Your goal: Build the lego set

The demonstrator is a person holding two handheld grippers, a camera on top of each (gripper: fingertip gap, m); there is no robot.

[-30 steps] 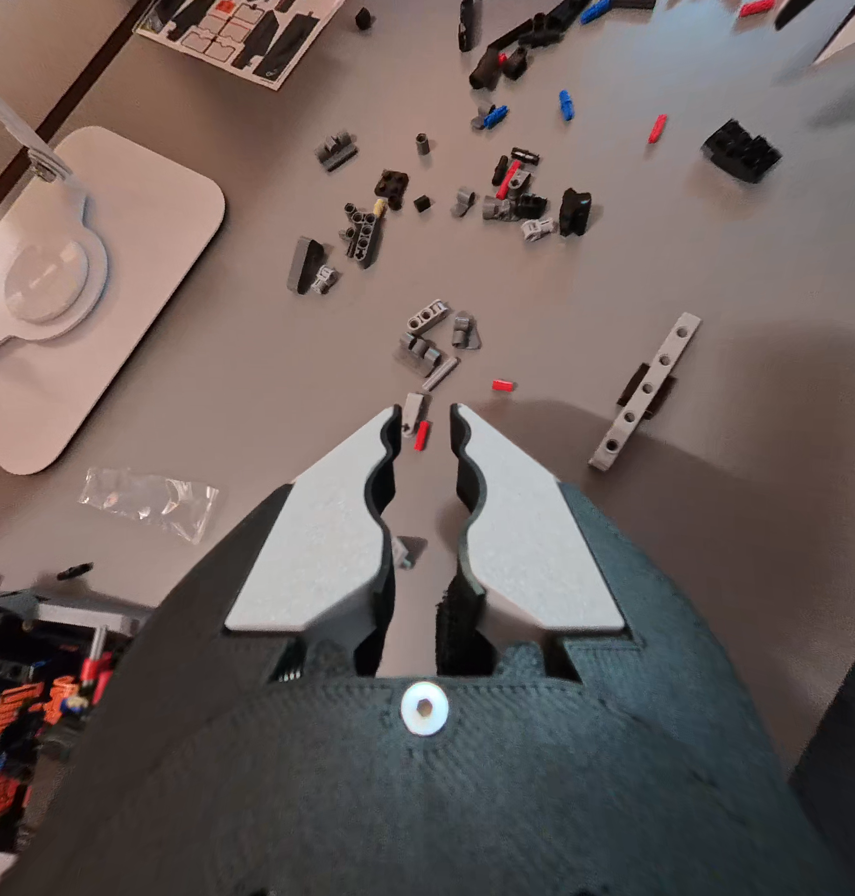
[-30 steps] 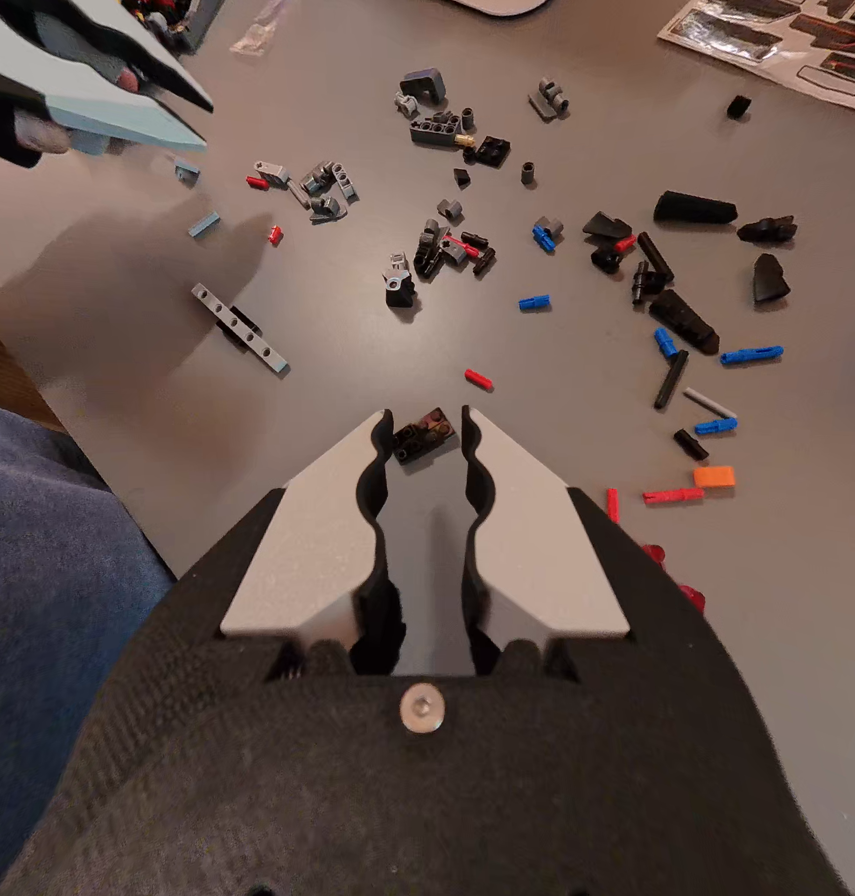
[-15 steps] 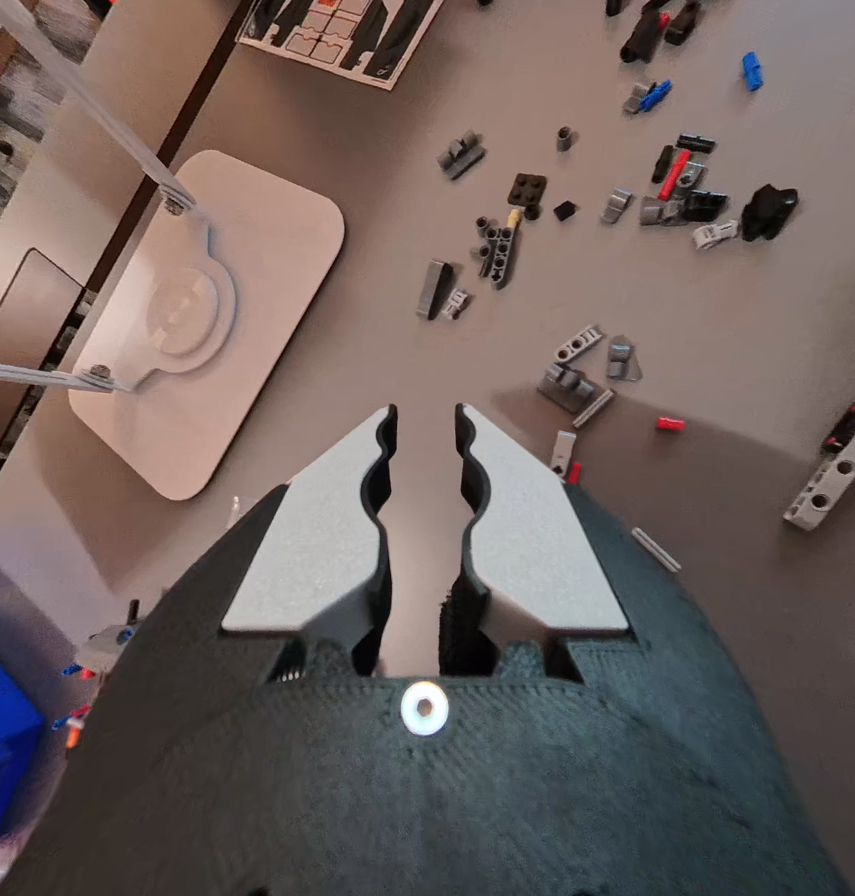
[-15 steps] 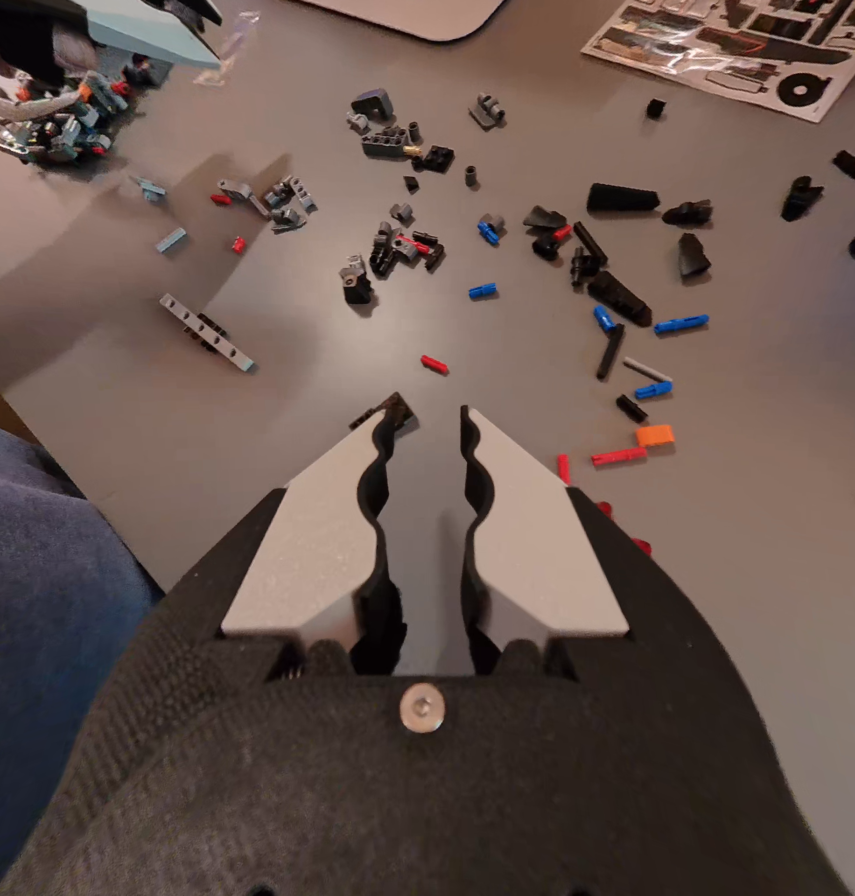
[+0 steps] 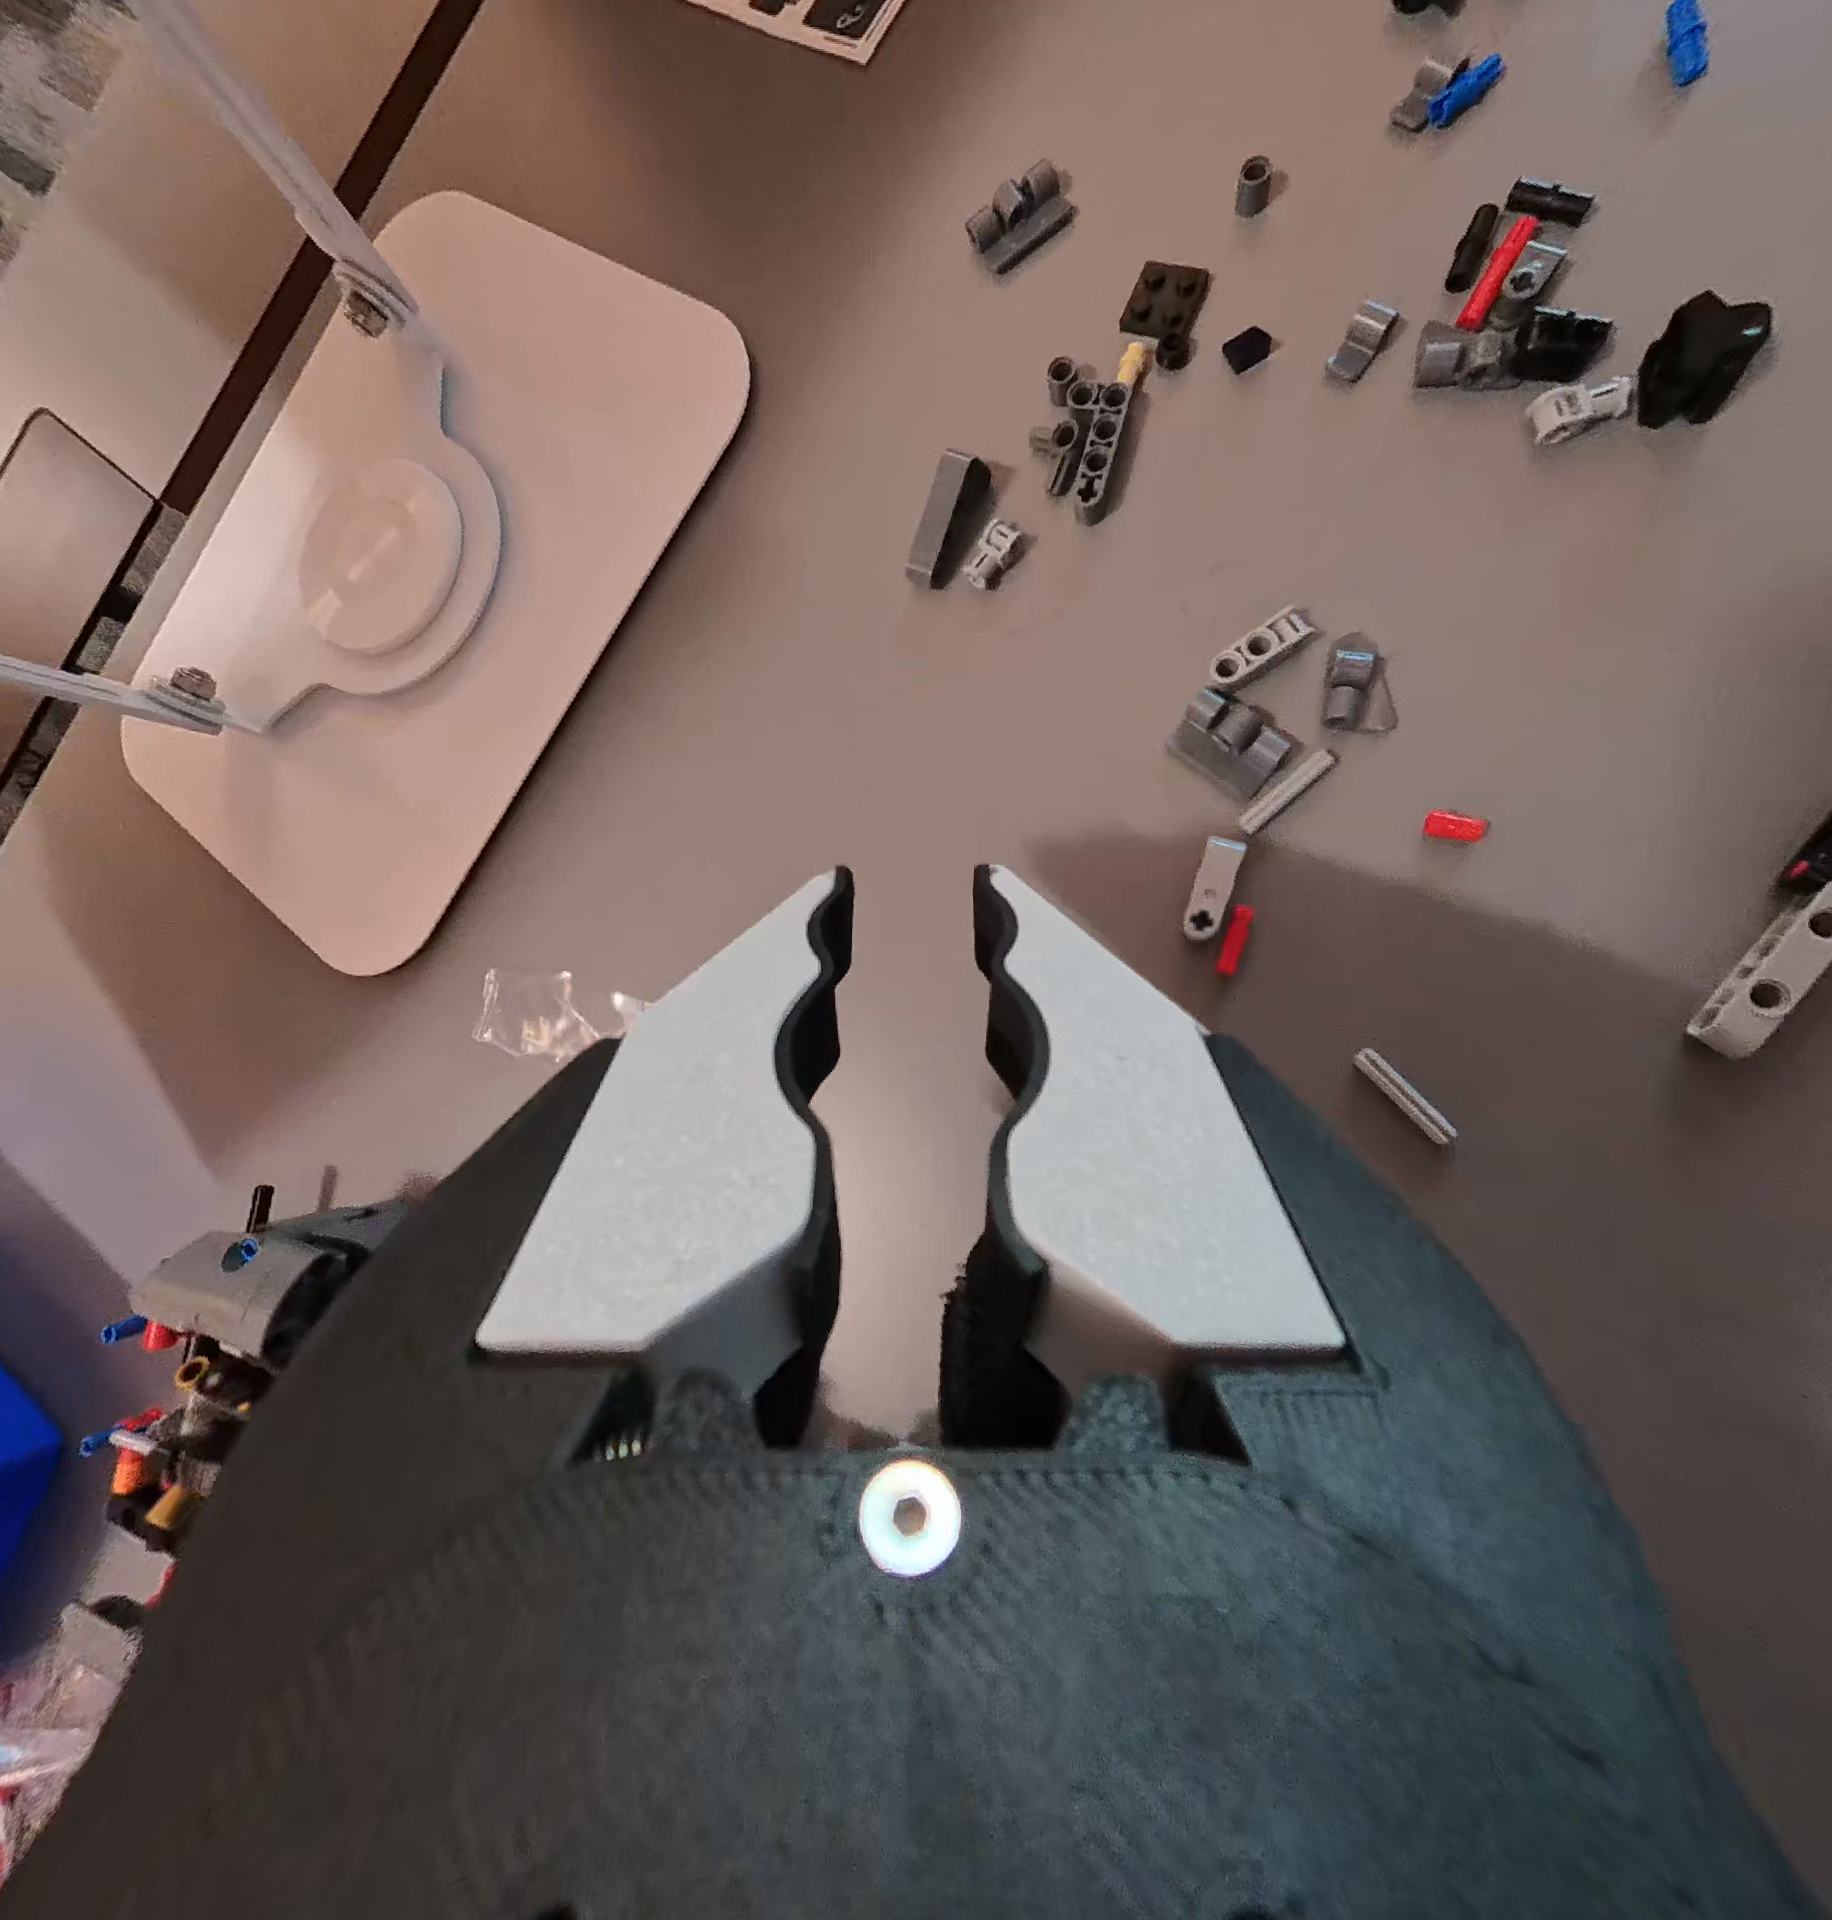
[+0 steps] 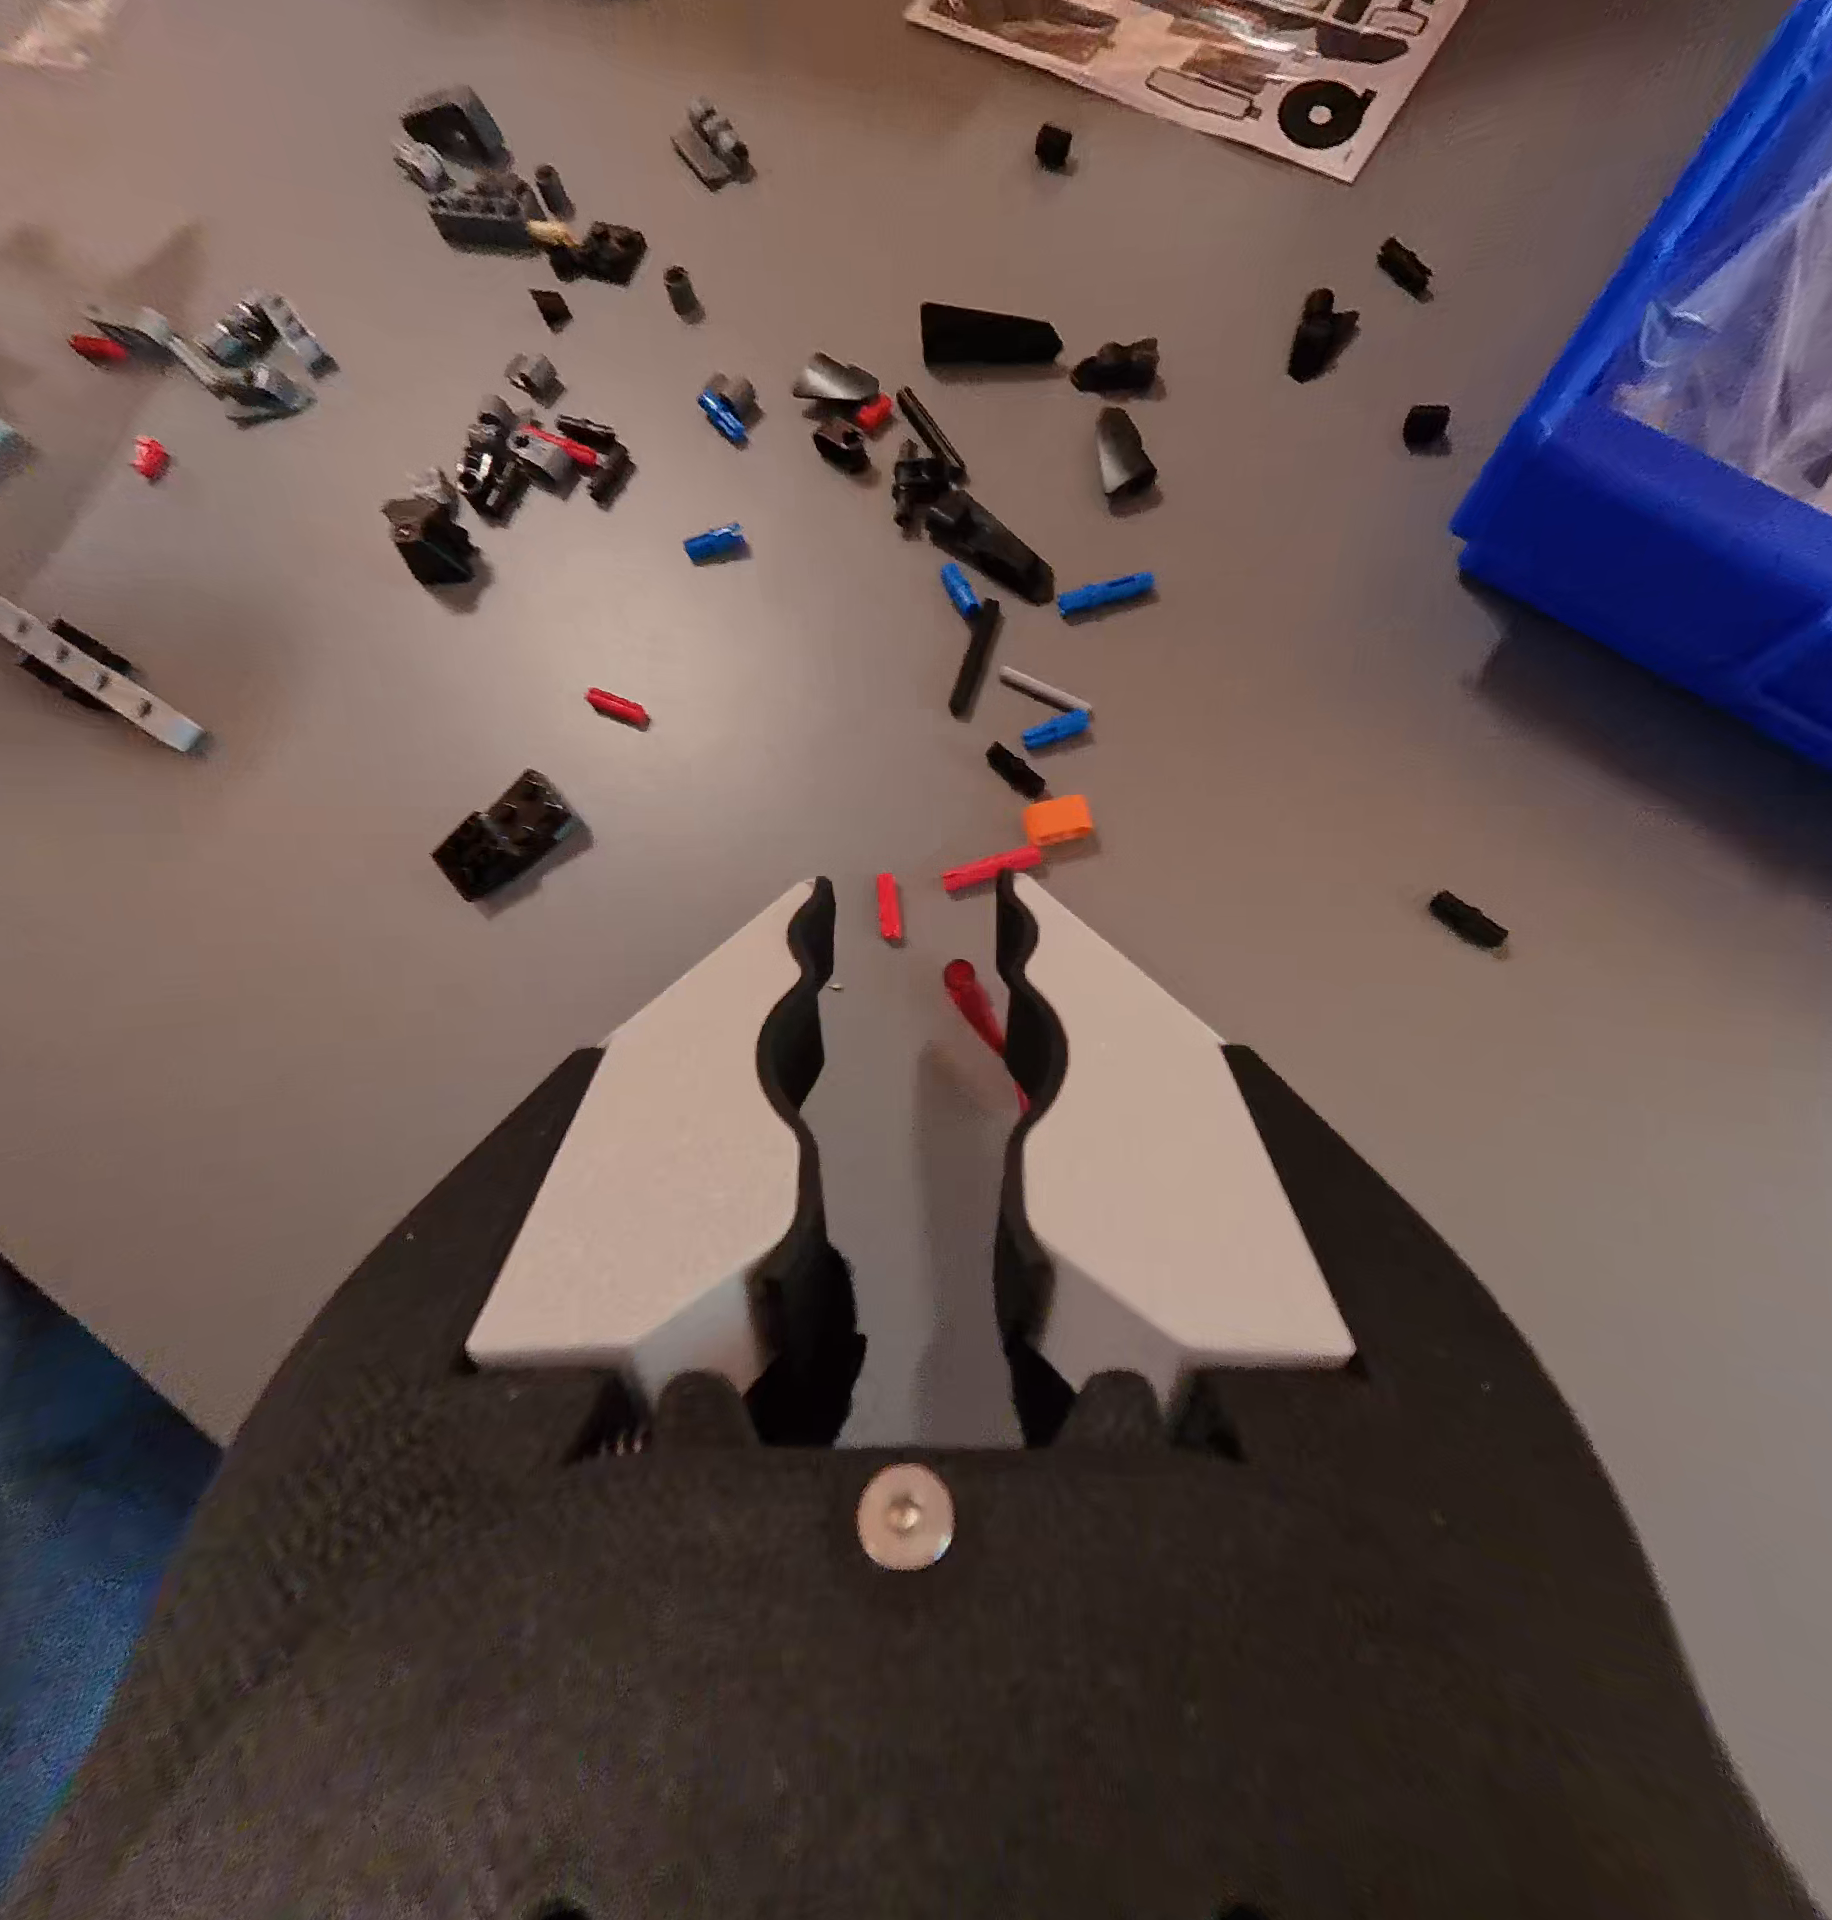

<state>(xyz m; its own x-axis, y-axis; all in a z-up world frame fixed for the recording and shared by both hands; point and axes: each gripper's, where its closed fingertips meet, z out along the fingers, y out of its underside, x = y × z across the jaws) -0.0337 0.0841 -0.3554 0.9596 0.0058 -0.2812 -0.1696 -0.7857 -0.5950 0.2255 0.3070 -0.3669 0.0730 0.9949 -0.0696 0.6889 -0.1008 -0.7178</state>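
Observation:
Loose lego parts lie scattered on the grey table. My left gripper (image 5: 912, 883) is open and empty over bare table; a grey pin connector (image 5: 1211, 902) and a small red pin (image 5: 1236, 939) lie just right of its tip. A part-built model (image 5: 216, 1340) shows at lower left, partly hidden by the gripper body. My right gripper (image 6: 910, 891) is open and empty. A short red pin (image 6: 889, 906) lies between its tips, a red axle (image 6: 990, 868) and an orange piece (image 6: 1059, 821) just beyond, a clear red piece (image 6: 969, 997) by the right finger.
A white stand base (image 5: 434, 561) with metal struts sits at left, a clear bag (image 5: 538, 1013) beside it. A grey holed beam (image 5: 1785, 966) lies at right. A blue bin (image 6: 1701, 457) stands at right, a sticker sheet (image 6: 1182, 62) at the back, a black slope brick (image 6: 507, 836) at left. From the left gripper's tips to the grey pin connector (image 5: 1211, 902) is close to 6 cm. Seen from the right wrist view (image 6: 107, 312) as well.
My left gripper has swung left, away from the small parts toward the stand and model. My right gripper has moved right, off the black slope brick to the red pins; the blue bin came into view.

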